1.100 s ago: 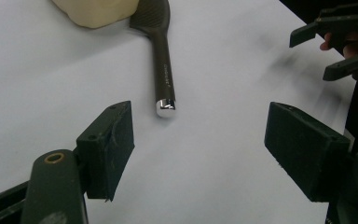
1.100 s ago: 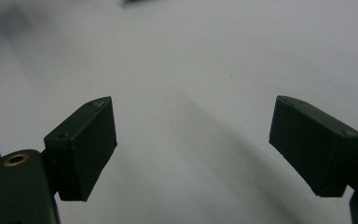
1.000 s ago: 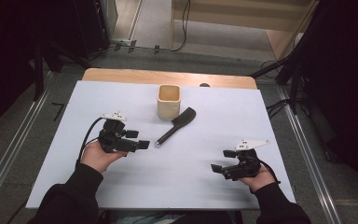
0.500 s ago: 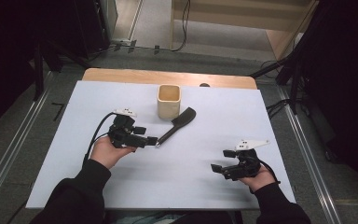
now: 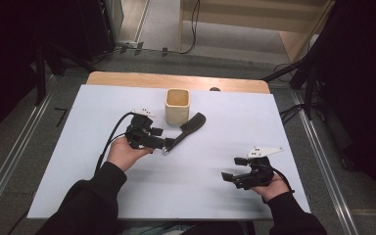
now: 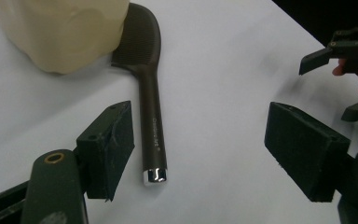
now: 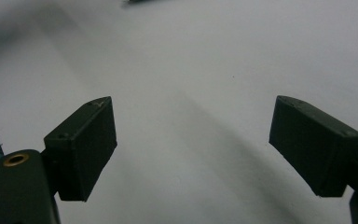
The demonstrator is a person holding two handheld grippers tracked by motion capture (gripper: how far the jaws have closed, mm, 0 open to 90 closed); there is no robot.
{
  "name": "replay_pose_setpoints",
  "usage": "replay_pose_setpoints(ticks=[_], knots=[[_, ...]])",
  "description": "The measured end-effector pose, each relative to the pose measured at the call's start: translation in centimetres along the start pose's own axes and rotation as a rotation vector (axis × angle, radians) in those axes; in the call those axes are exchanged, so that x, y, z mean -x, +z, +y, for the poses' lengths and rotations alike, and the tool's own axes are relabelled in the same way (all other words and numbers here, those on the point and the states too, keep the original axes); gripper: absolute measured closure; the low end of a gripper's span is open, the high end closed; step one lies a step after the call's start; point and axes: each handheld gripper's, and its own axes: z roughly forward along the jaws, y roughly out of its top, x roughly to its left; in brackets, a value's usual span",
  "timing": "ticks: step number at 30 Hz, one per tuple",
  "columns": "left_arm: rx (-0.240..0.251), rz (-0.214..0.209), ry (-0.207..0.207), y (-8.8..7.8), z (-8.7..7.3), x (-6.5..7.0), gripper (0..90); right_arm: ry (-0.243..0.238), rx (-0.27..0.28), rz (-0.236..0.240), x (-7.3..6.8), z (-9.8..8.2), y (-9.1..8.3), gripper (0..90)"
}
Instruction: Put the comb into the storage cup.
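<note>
A dark brown hairbrush (image 5: 188,128) lies flat on the white table, its head next to a cream square cup (image 5: 177,105). In the left gripper view the hairbrush (image 6: 150,112) runs from the cup (image 6: 60,30) down to a shiny handle tip lying between the jaws, close to the left one. My left gripper (image 5: 167,144) (image 6: 200,149) is open at that handle tip, touching nothing. My right gripper (image 5: 226,177) (image 7: 193,144) is open near the table's front right, over bare table.
The white table sheet (image 5: 78,122) covers a wooden top whose far edge (image 5: 127,77) shows behind the cup. A cable trails from the left gripper towards the person's sleeve. The right gripper (image 6: 349,46) shows far off in the left gripper view.
My left gripper has moved right and forward across the table to the hairbrush handle's tip. The right gripper has stayed put.
</note>
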Motion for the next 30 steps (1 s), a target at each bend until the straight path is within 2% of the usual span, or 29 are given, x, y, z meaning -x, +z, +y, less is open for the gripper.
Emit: replay_pose_setpoints(ticks=[6,9,18,23,25,30], knots=[[-0.004,-0.02,-0.012,0.9,0.7,-0.2,24.6,0.003,0.002,-0.003,0.0,0.0,0.0,13.2],[-0.008,-0.001,0.0,1.4,1.0,-0.3,24.7,0.003,0.003,-0.002,0.0,0.0,0.0,13.2],[0.001,0.021,0.002,2.6,1.8,-0.5,24.9,0.005,0.002,0.0,0.0,0.0,0.0,13.2],[0.004,0.04,0.011,2.9,1.7,-0.4,25.6,0.009,0.005,0.002,0.0,0.0,-0.1,13.2],[-0.005,0.057,0.028,3.0,1.6,-0.4,25.5,0.006,0.004,0.002,0.0,0.0,-0.1,13.2],[-0.003,0.064,0.028,3.3,1.3,-0.3,25.6,0.003,0.006,0.003,0.0,0.0,-0.1,13.2]])
